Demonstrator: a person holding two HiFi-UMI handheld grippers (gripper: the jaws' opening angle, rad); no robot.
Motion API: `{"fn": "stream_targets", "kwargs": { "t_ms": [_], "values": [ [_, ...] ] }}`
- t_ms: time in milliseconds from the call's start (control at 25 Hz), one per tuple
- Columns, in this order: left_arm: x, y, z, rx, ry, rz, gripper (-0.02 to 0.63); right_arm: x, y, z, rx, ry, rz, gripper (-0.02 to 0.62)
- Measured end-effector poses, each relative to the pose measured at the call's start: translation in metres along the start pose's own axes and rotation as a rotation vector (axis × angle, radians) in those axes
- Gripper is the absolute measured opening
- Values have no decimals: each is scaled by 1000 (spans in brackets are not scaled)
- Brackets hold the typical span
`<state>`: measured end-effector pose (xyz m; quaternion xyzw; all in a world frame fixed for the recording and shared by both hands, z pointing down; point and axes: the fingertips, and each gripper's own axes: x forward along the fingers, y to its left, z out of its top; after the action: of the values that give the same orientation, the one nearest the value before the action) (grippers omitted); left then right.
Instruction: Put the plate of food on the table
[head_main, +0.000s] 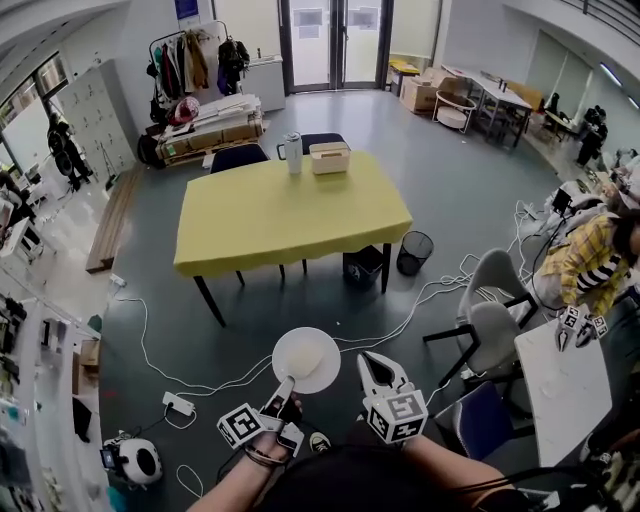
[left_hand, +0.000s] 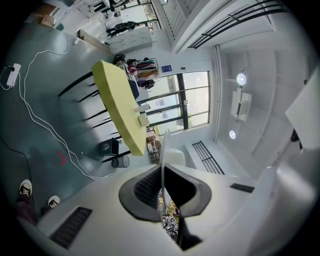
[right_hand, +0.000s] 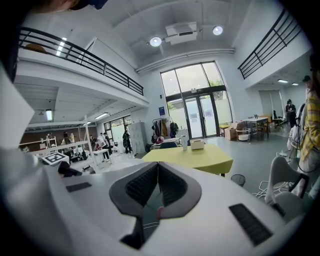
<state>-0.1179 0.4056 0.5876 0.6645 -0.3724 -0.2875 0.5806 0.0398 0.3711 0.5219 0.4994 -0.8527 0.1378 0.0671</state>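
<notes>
The near rim of the white plate (head_main: 310, 365) is pinched by the left gripper (head_main: 284, 390), jaws almost together. The right gripper (head_main: 378, 362) is held just beside it, jaws closed and empty. The plate, held over the floor, is judged stiff, light, breakable and easily tipped by this edge hold; the yellow table (head_main: 290, 215) is seen well ahead.

Open floor (head_main: 300, 310) lies between here and the yellow table (head_main: 290, 215); only white cables (head_main: 432, 289) cross it. A cup (head_main: 293, 153) and box (head_main: 329, 158) crowd the table's far edge.
</notes>
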Motion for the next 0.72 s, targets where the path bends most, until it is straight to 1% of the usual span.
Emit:
{"fn": "stream_targets", "kwargs": {
  "t_ms": [120, 240, 280, 400, 520, 640, 720],
  "values": [
    [6, 9, 3, 6, 11, 10, 15, 1, -6, -4, 10, 3, -18, 12],
    [11, 21, 6, 29, 17, 60, 15, 5, -14, -6, 15, 12, -28, 12],
    [15, 21, 8, 28, 15, 62, 15, 9, -17, -5, 16, 12, -28, 12],
    [34, 17, 14, -16, -4, 19, 17, 23, -26, -1, 24, 10, -16, 12],
    [52, 18, 24, -29, -28, 1, 17, 44, -38, 5, 28, 0, 12, 12],
    [67, 22, 35, -12, -44, 25, 17, 69, -52, 16, 30, -8, 31, 12],
    [79, 16, 40, -13, -56, 10, 16, 82, -60, 27, 30, -18, 47, 12]
  ]
}}
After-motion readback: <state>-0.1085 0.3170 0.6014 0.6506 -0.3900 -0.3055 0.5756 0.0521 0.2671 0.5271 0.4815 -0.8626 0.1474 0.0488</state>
